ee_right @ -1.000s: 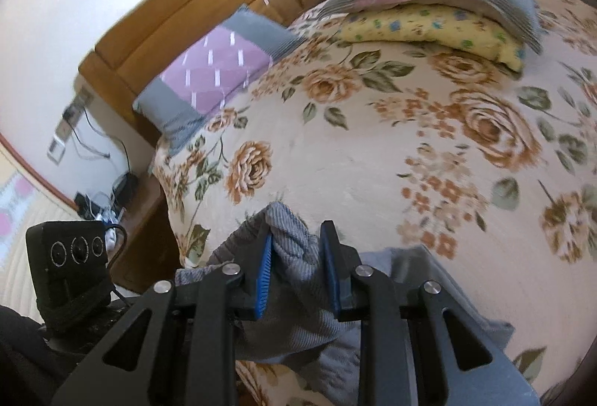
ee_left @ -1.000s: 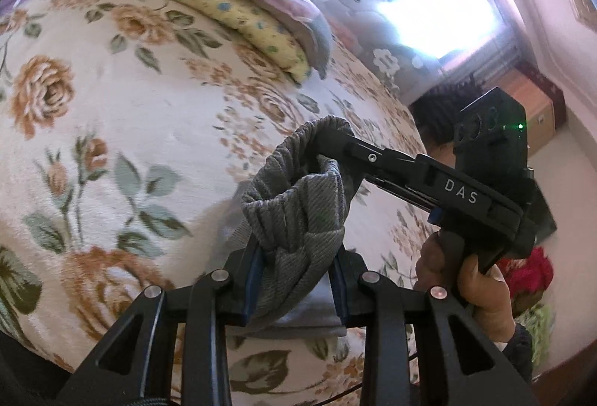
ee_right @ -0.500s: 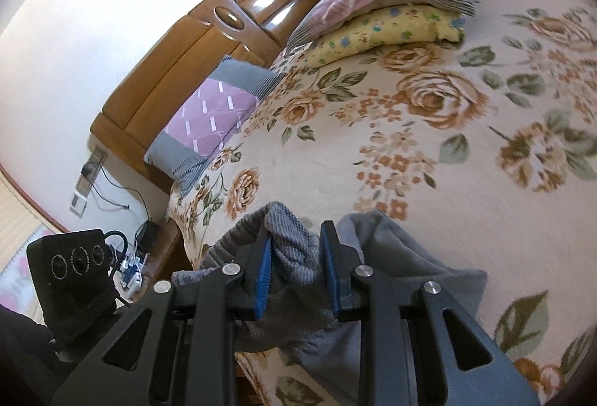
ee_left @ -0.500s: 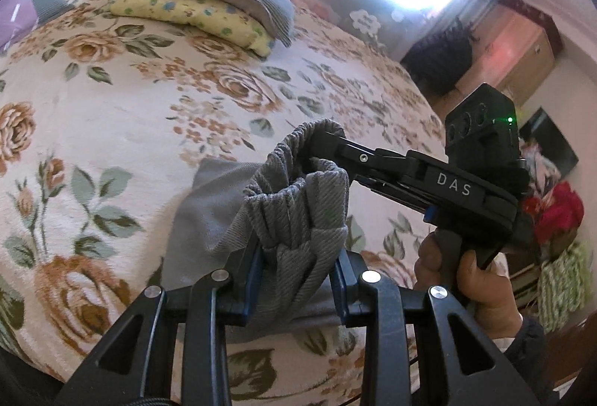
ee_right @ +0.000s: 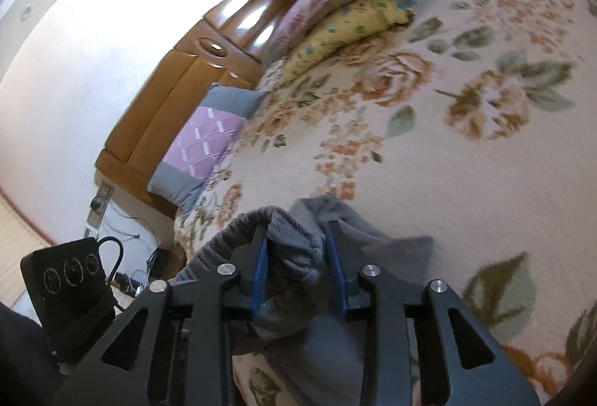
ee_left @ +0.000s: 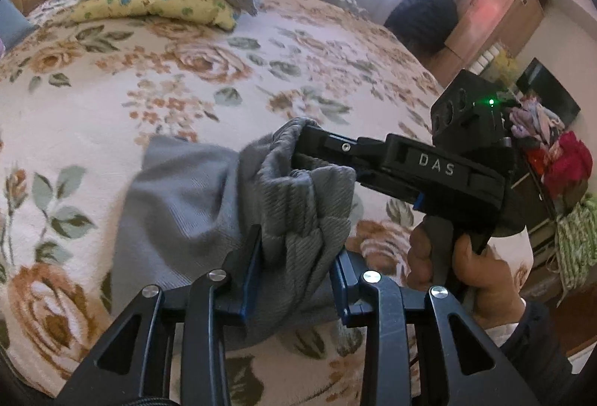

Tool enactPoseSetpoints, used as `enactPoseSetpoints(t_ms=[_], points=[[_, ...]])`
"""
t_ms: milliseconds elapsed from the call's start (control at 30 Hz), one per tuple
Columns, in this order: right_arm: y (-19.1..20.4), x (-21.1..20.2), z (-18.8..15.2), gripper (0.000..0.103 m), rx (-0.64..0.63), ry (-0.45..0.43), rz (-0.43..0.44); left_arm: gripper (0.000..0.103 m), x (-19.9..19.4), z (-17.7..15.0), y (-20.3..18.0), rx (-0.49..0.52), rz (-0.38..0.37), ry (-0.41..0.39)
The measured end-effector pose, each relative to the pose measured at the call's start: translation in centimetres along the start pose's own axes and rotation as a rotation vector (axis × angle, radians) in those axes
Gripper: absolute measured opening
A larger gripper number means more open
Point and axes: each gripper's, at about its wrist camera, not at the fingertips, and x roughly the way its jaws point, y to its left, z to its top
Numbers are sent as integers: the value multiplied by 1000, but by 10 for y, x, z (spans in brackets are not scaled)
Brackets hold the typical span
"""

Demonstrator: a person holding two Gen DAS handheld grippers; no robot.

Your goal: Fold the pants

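Grey ribbed pants (ee_left: 298, 204) hang bunched over the floral bedspread (ee_left: 93, 100), waistband gripped at two points. Lay them flat with both corners level before letting go. Left gripper (ee_left: 294, 279) pinches thick cloth, partly spread. Right gripper (ee_right: 298, 271) has just been opening, fabric between its pads.
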Motion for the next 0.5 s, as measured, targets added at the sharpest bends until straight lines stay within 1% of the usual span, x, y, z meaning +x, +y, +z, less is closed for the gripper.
enactPoseSetpoints(t_ms=[167,233,333,500], points=[[-15,-9,-7,36,31,-4,-47,38,7,-9,-1,23,-19,34],[-18,-15,-9,43,42,-17,-68,44,5,-11,-2,33,-33,38],[-20,-25,-10,45,59,-52,-94,51,2,-13,0,30,-67,43],[-12,-44,-9,45,55,-100,-131,53,-5,-19,1,24,-125,54]])
